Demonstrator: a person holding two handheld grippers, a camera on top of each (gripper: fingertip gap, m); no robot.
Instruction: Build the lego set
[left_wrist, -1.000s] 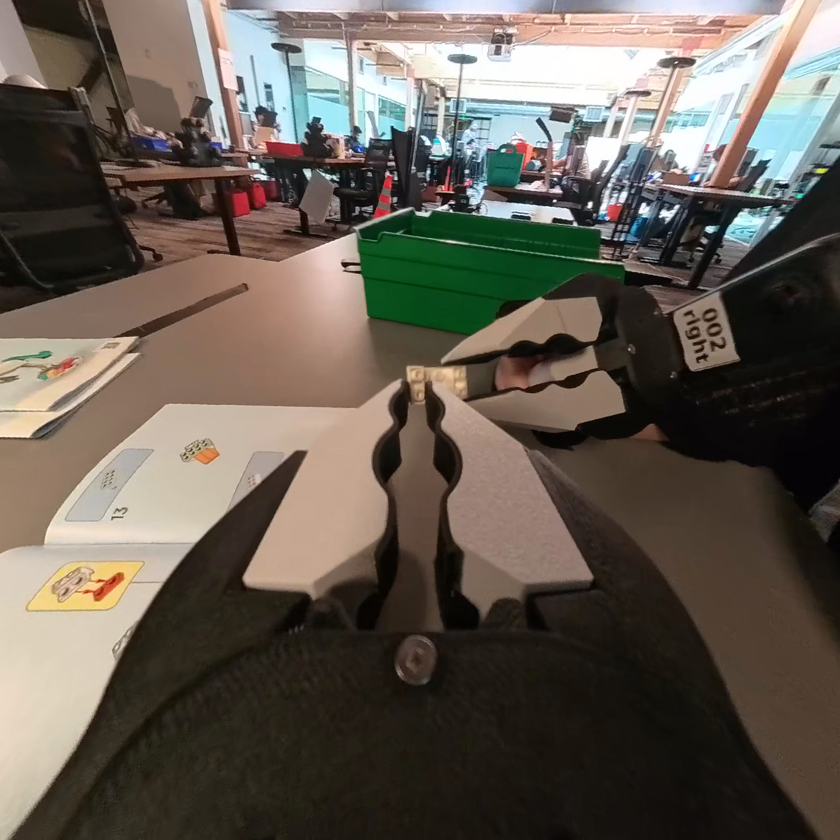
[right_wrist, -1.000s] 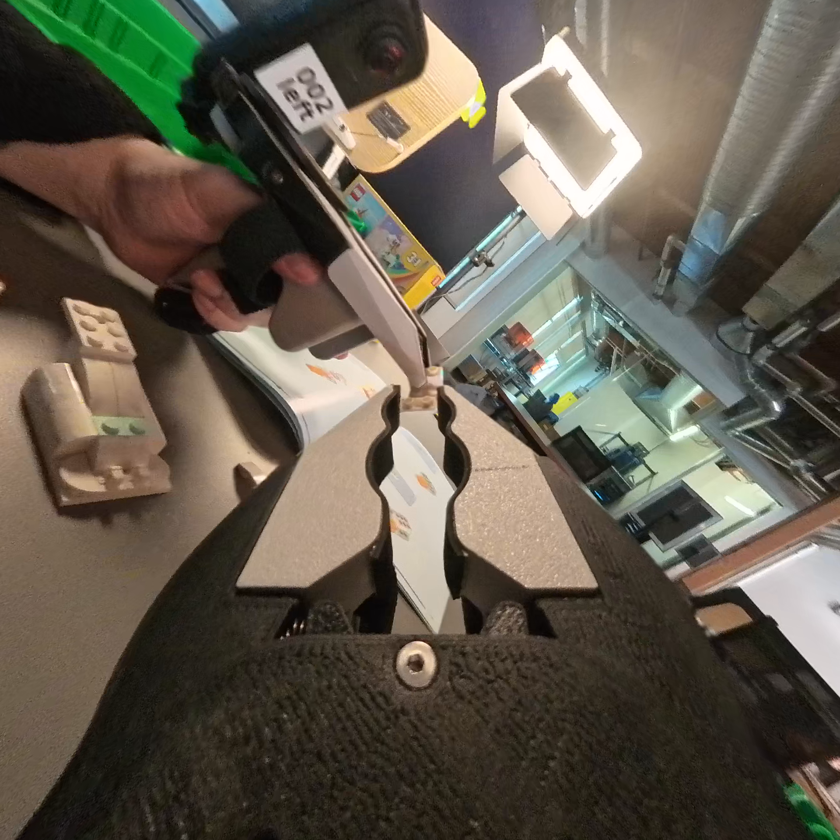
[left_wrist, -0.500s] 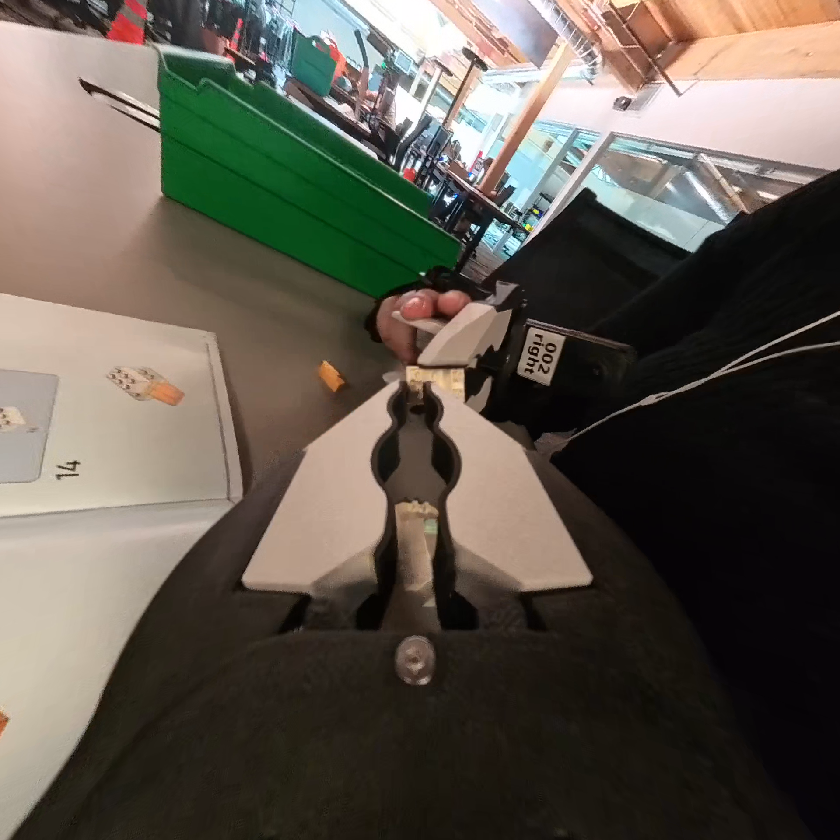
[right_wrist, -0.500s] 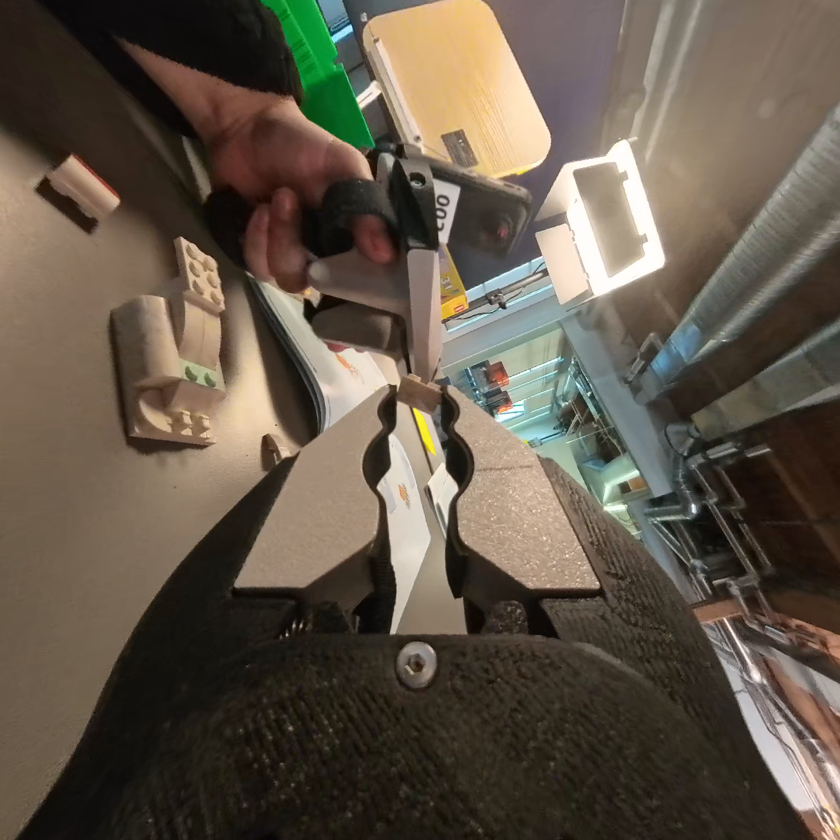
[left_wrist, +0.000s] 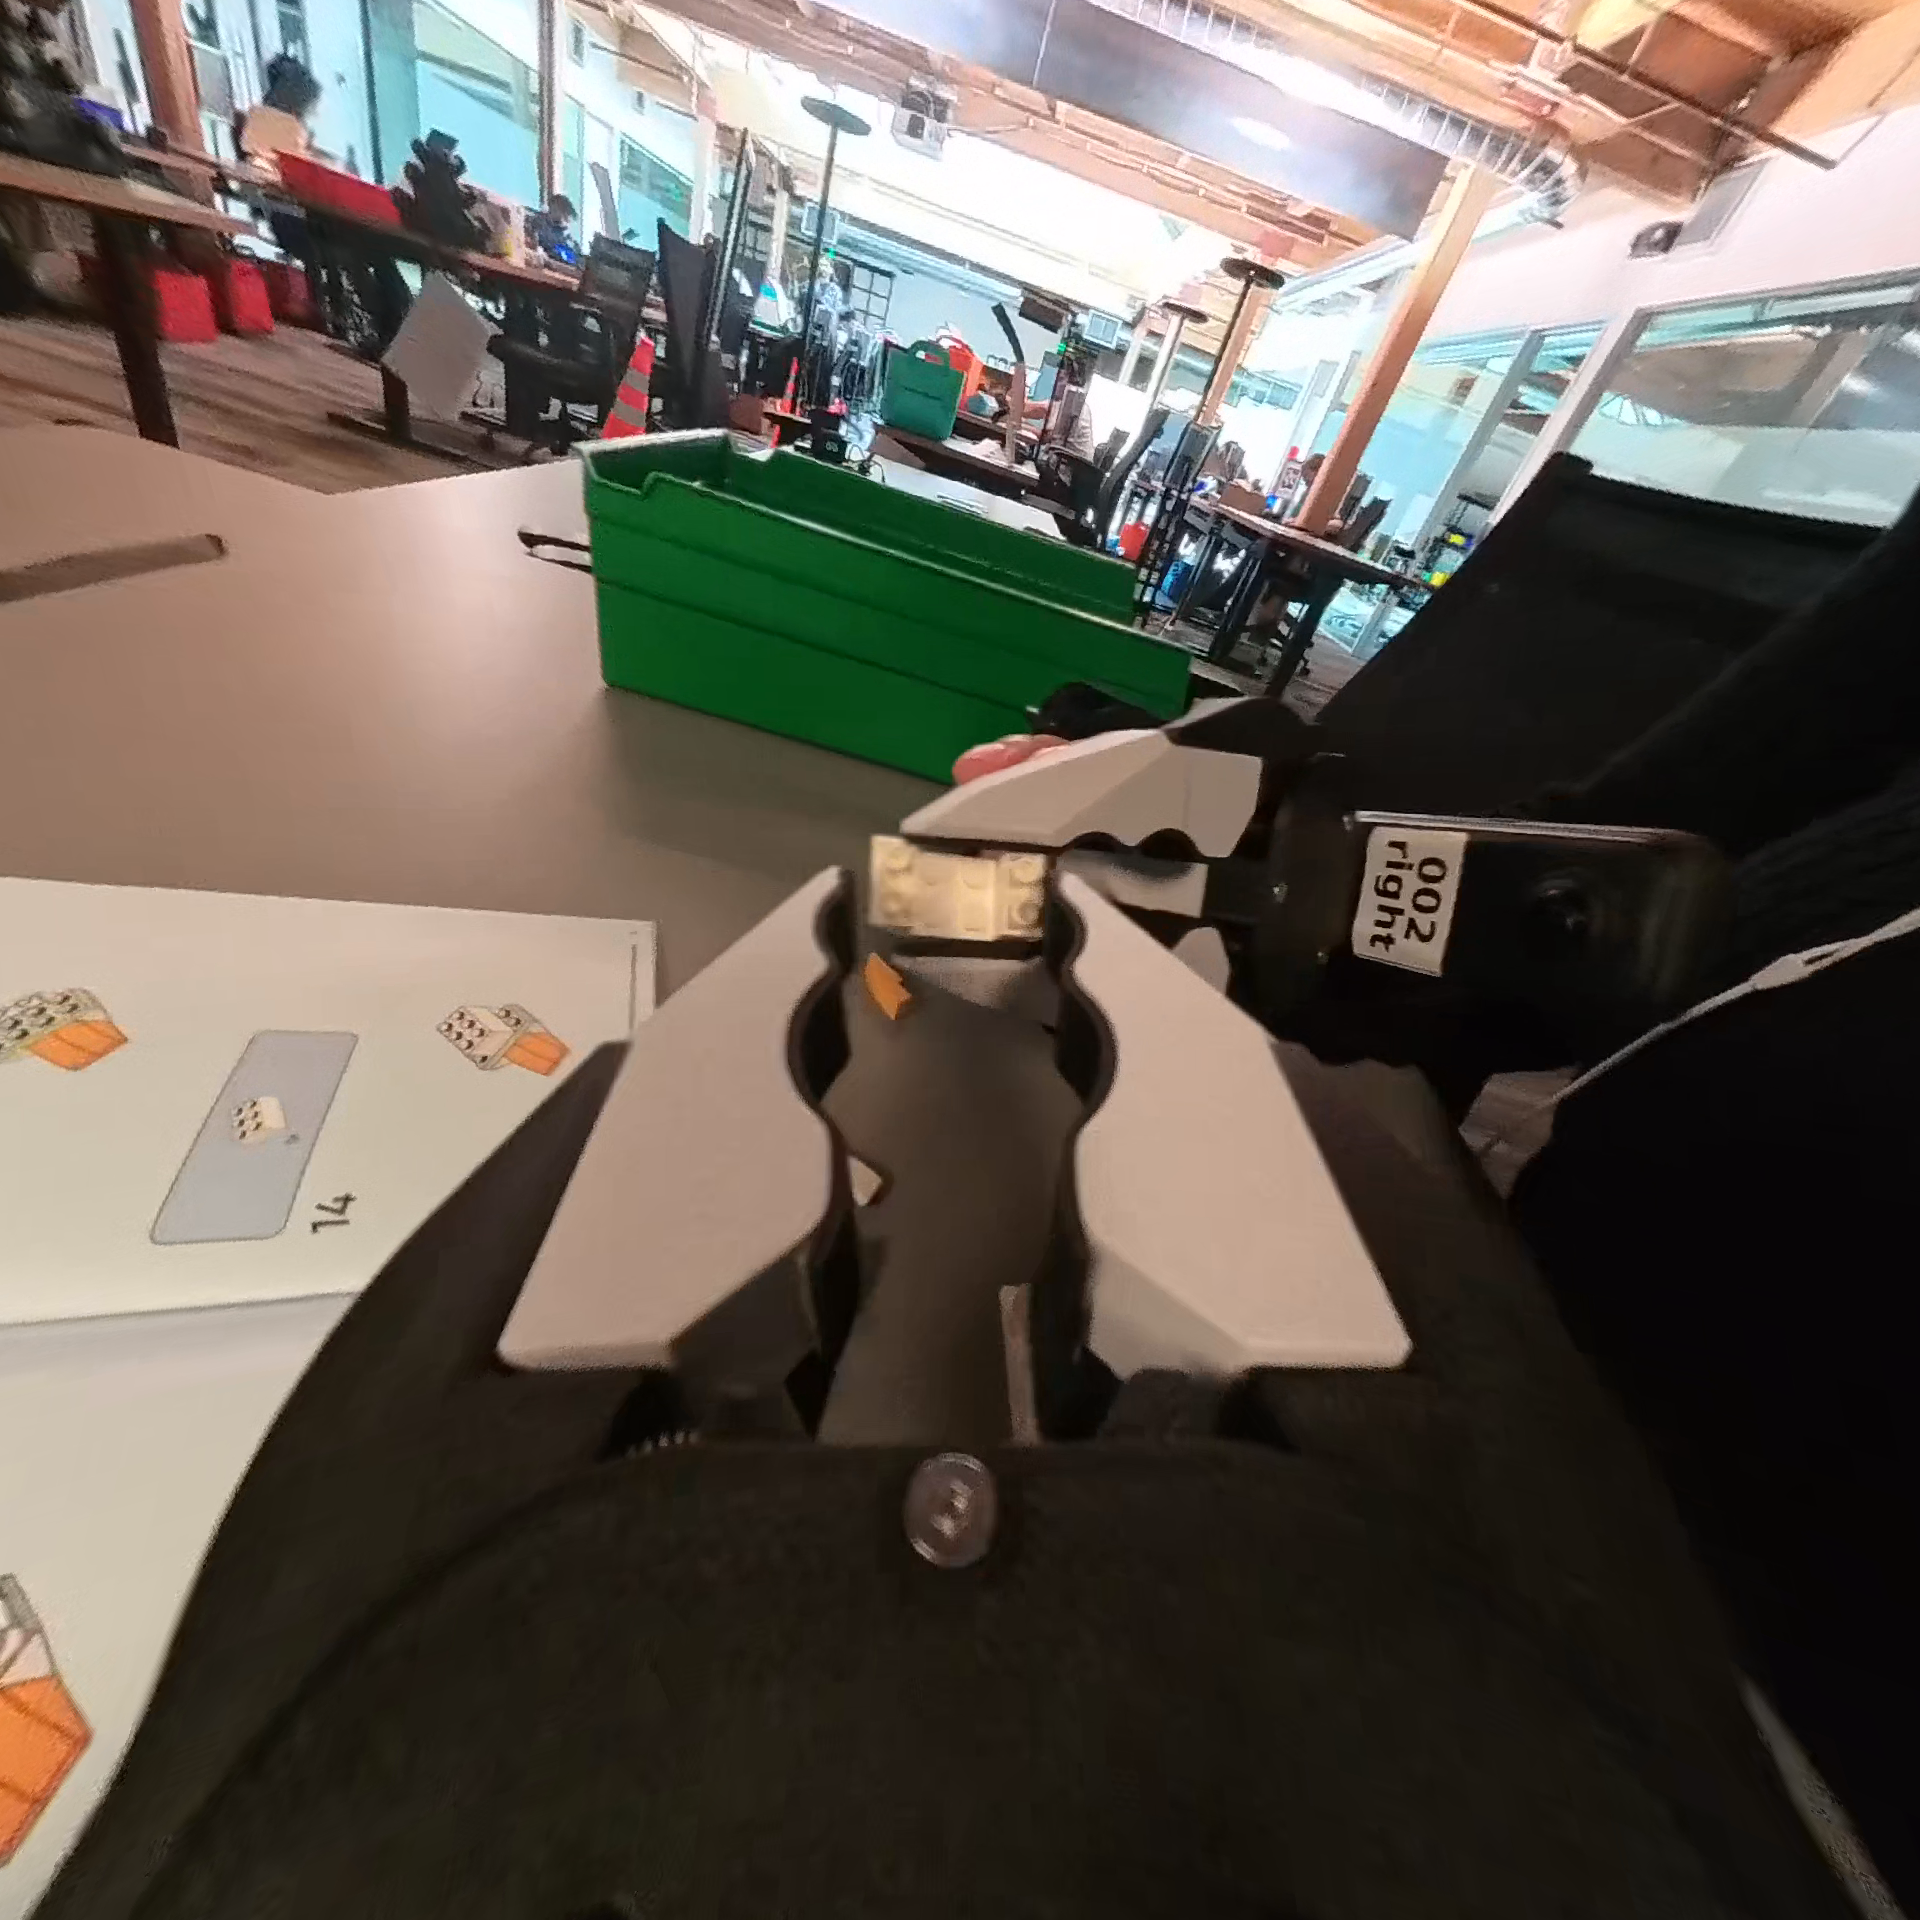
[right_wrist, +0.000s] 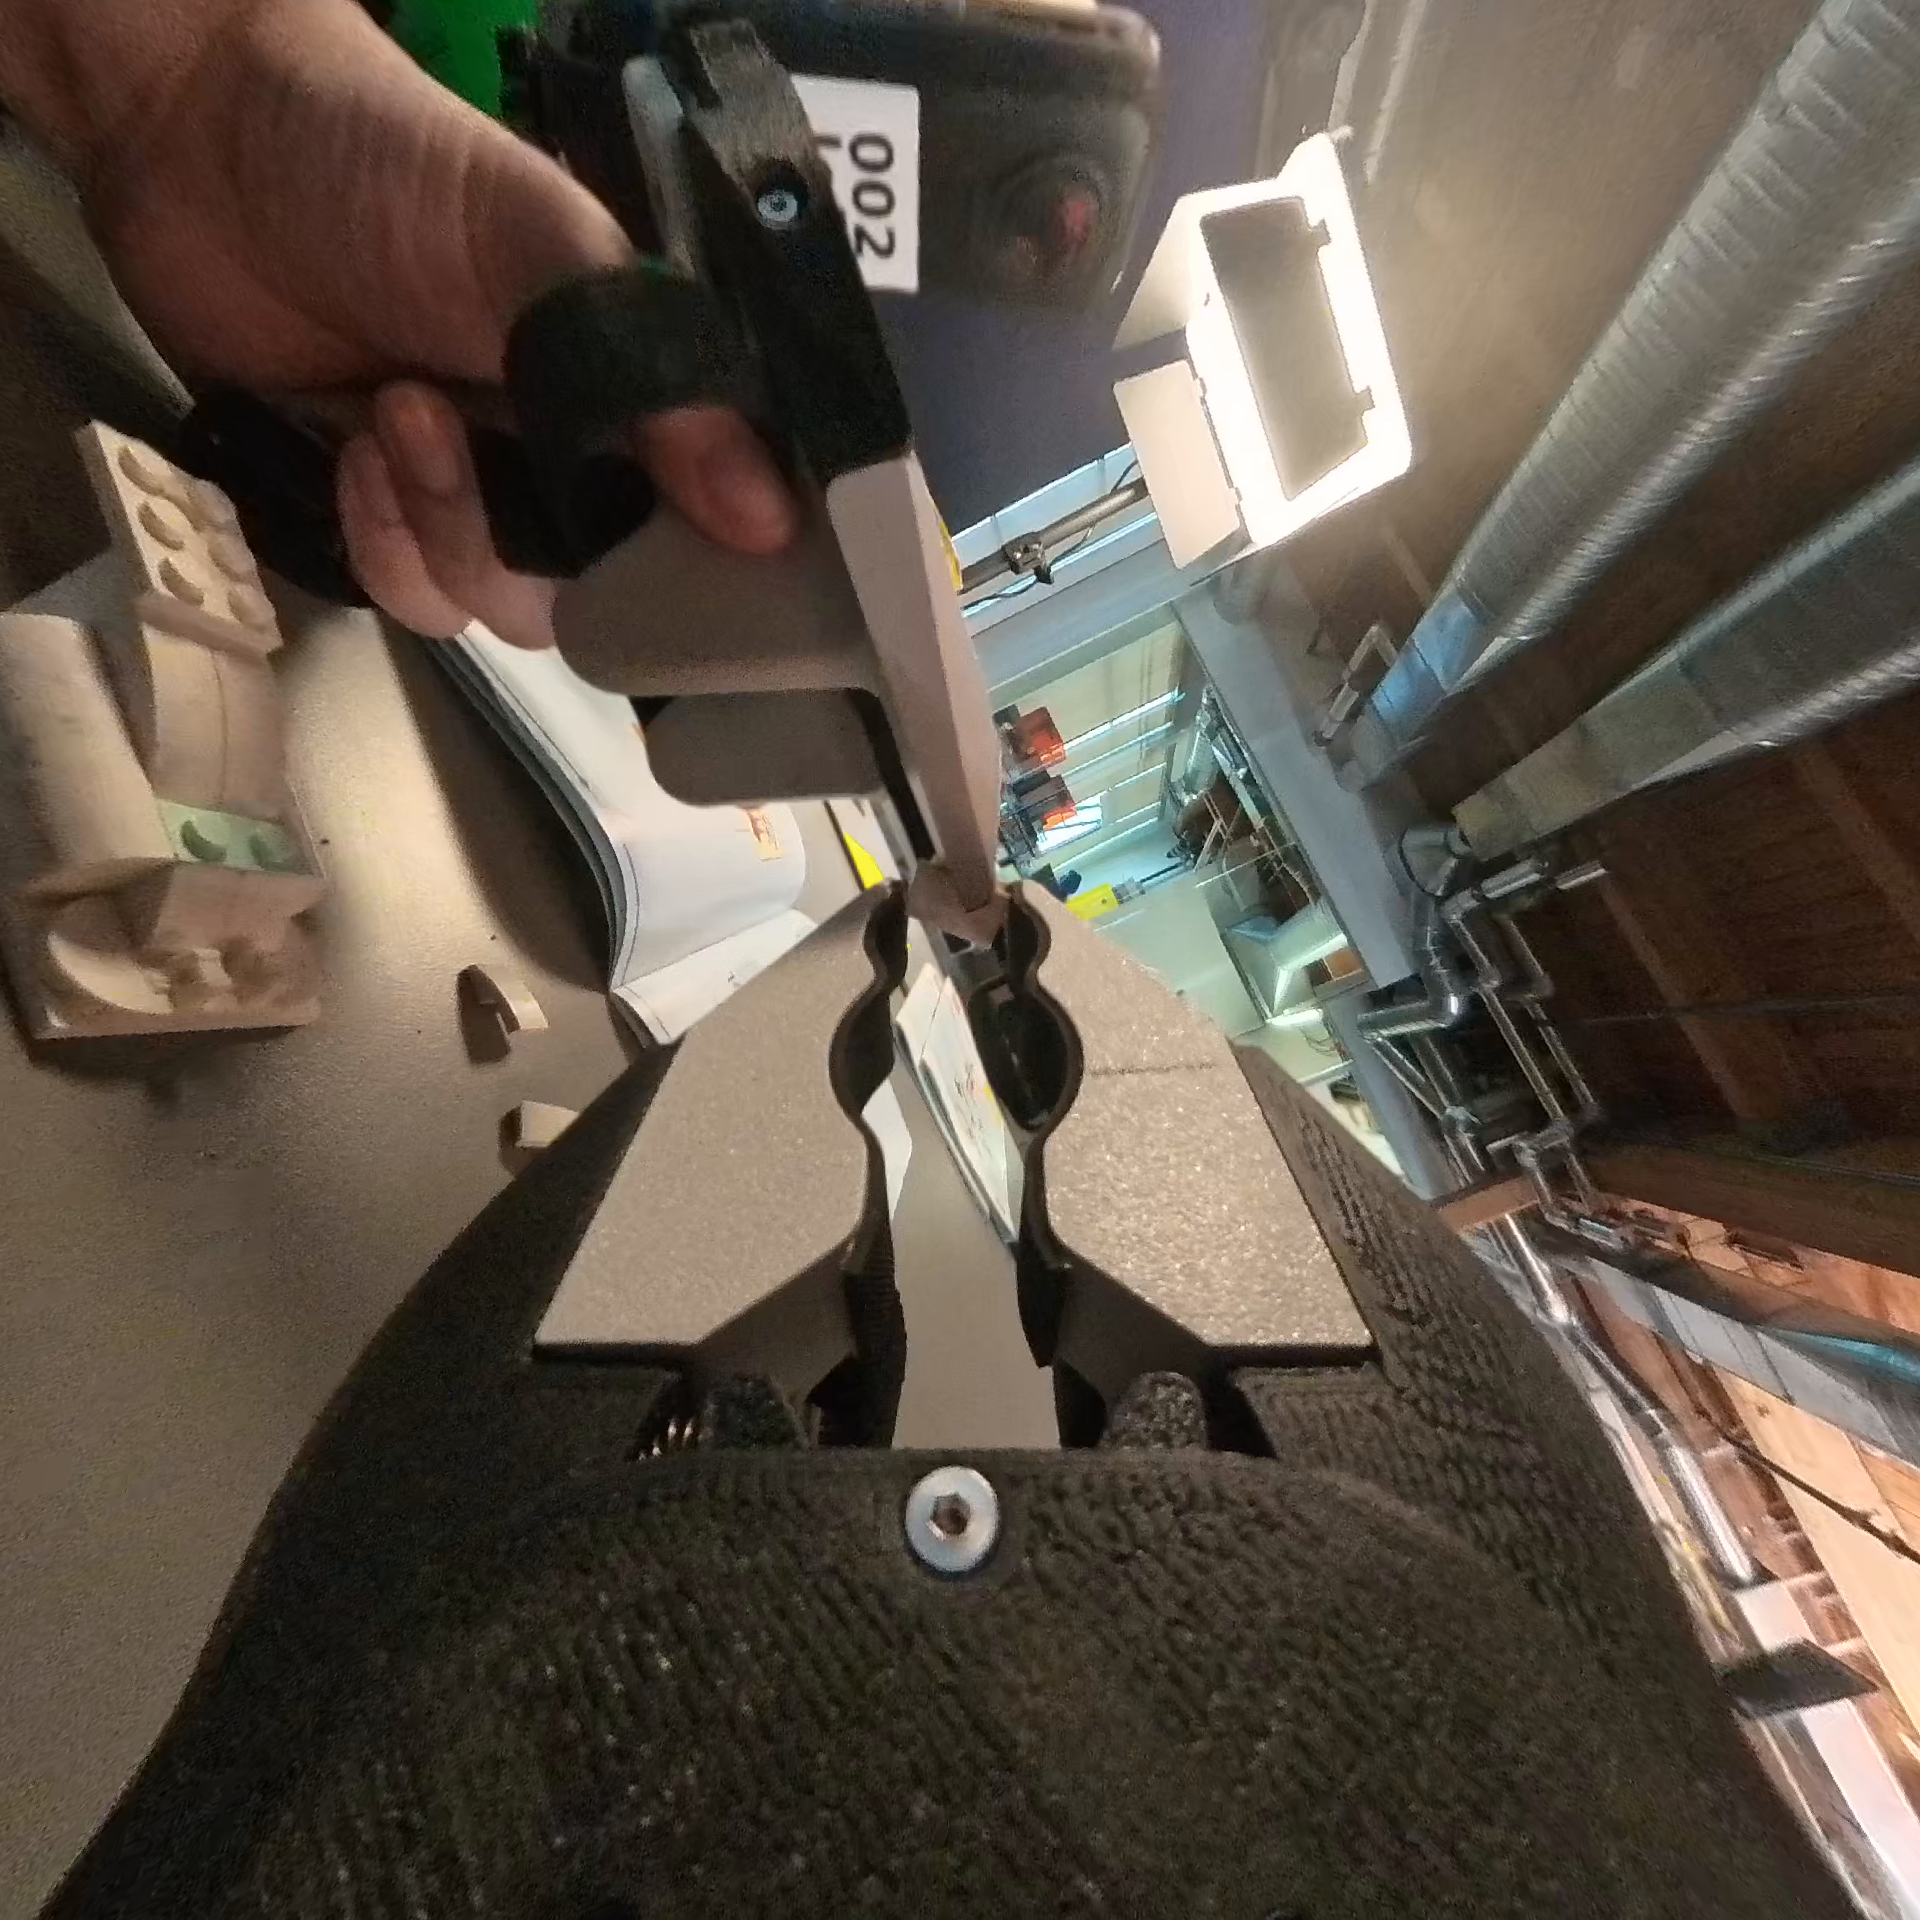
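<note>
A small white lego brick (left_wrist: 940, 899), studs toward the camera, sits between the tips of my left gripper (left_wrist: 954, 896). The jaws stand a brick's length apart and flank both its ends closely. My right gripper (left_wrist: 1003, 847) comes in from the right and pinches the same brick from above and below. In the right wrist view my right gripper (right_wrist: 951, 916) is shut on the brick (right_wrist: 935, 902), and a left fingertip (right_wrist: 971, 873) comes down onto it. Both grippers hold the brick above the table. A part-built white model (right_wrist: 156, 831) lies on the table at left.
A green bin (left_wrist: 883, 634) stands behind the grippers on the grey table (left_wrist: 364, 727). An open instruction booklet (left_wrist: 312, 1091) lies at left. A small orange piece (left_wrist: 888, 987) lies under the brick. Two small white pieces (right_wrist: 494, 1008) lie near the model. My two grippers' fingertips are within a few centimetres of each other.
My left gripper's jaws have widened and now span the brick's long side instead of a thin edge. Both grippers have turned while staying joined at the brick.
</note>
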